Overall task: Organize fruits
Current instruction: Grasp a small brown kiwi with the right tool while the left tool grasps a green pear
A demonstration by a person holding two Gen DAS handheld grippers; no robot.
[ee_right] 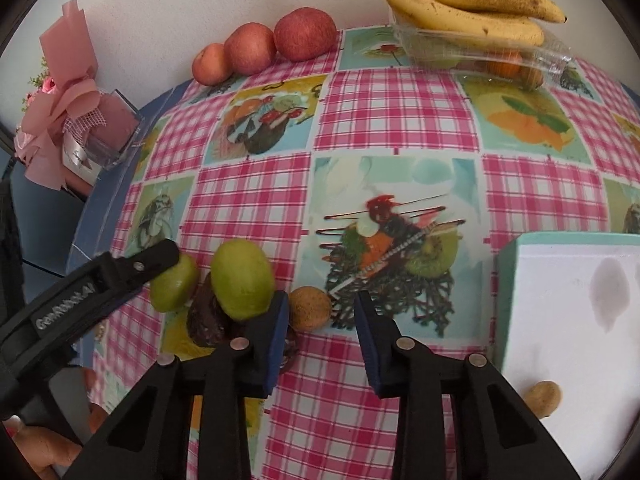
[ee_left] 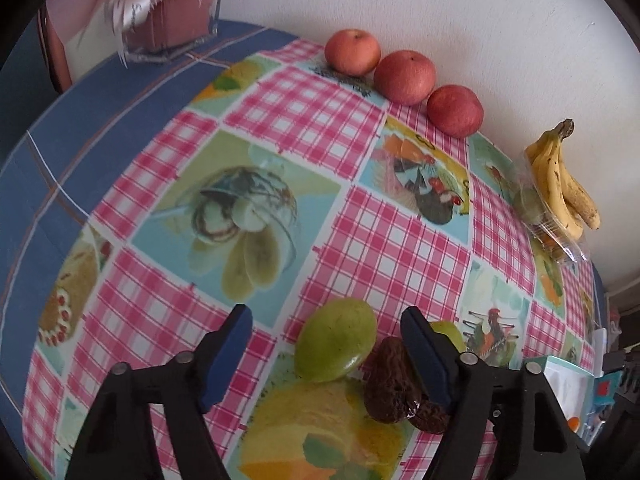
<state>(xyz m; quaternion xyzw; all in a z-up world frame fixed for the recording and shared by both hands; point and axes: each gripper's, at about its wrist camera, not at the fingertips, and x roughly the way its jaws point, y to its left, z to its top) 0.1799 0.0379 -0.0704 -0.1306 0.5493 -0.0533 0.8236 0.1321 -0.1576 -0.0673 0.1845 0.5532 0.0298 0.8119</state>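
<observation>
The left gripper [ee_left: 326, 354] stood wide open over the glossy checked tablecloth [ee_left: 384, 248], a smooth oval green fruit [ee_left: 336, 340] between its blue pads and wrinkled dark dates [ee_left: 390, 384] against the right pad. The right gripper [ee_right: 322, 340] was open too, empty, near a round brown fruit [ee_right: 309, 307], with a white box [ee_right: 568, 304] further right.

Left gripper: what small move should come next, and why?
Probably ease the left gripper forward and close on the green fruit. Its jaws stand open with that fruit between them, not yet gripped. A dark wrinkled fruit touches it by the right jaw, so close slowly.
</observation>
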